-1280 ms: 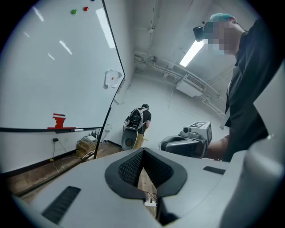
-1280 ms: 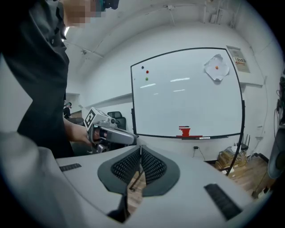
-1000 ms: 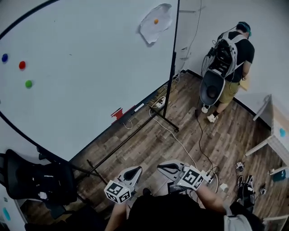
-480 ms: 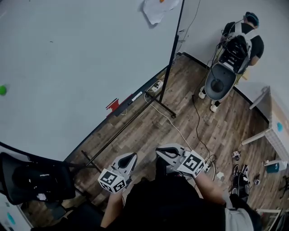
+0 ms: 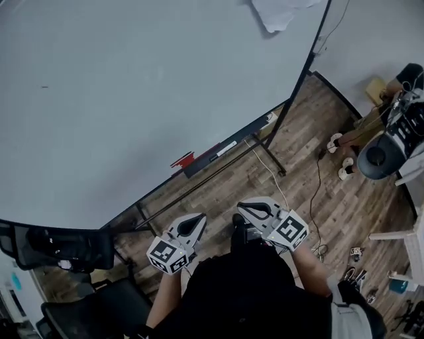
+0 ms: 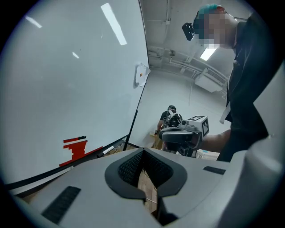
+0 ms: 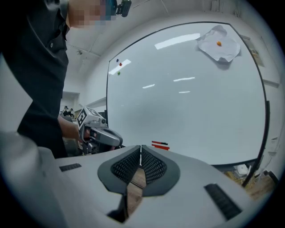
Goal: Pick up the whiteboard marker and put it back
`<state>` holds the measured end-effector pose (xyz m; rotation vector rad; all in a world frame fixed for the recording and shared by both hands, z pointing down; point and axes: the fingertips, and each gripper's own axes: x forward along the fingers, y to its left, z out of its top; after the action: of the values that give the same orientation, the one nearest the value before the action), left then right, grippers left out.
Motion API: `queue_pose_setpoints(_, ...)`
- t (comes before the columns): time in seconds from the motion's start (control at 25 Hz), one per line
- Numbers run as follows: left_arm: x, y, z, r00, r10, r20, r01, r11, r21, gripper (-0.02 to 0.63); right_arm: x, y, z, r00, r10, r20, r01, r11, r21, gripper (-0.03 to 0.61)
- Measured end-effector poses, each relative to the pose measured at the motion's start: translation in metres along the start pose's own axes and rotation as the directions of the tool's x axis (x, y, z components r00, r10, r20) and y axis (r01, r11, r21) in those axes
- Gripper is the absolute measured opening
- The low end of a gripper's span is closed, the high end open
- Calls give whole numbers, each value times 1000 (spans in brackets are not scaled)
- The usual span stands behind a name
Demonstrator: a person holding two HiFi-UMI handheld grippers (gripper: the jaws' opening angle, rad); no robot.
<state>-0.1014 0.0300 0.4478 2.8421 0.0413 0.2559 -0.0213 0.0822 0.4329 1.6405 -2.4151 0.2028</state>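
Note:
The whiteboard marker [image 5: 223, 149], white with a dark cap, lies on the tray [image 5: 248, 136] along the whiteboard's lower edge, just right of a red eraser [image 5: 183, 159]. It also shows in the left gripper view as the marker [image 6: 106, 149], beside the eraser [image 6: 76, 147]. My left gripper [image 5: 197, 220] and right gripper [image 5: 244, 206] are held side by side over the wood floor, well short of the tray. Both are shut and hold nothing; their tips meet at the left gripper [image 6: 143, 151] and the right gripper [image 7: 140, 148]. The right gripper view shows the eraser [image 7: 160, 145], not the marker.
The whiteboard [image 5: 132, 86] stands on a black frame with a foot [image 5: 278, 169] on the floor. A paper sheet [image 5: 281, 13] is stuck near its top. A black chair [image 5: 59, 248] stands at lower left. A person [image 5: 397, 126] stands at right; cables [image 5: 318, 192] lie on the floor.
Both grippers and the head view have moved toward the whiteboard. The tray with the marker now lies nearer, and the person at the right has slid to the picture's edge.

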Motion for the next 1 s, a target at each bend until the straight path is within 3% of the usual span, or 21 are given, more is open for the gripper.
queue_pose_setpoints(0.24,64,32,17,993,118,-17,-118,993,-5,12,15,-88,5,992,120,-43,-124,988,-89,21)
queue_pose_setpoints(0.48,105,52,27,968,252,-10,-252,968,-5,12,42,-147,2,976,214,-46,-218,966,-137,21)
queue_pose_setpoints(0.8,146,75,22,961,274,-23,-275,961,-35,12,82,-179,-7,960,268,-86,-281,930,-239,21)
queue_pose_setpoints(1.0,162,92,20,959,282,20,-280,957,-68,12,107,-197,-21,933,310,-182,-351,897,-269,21)
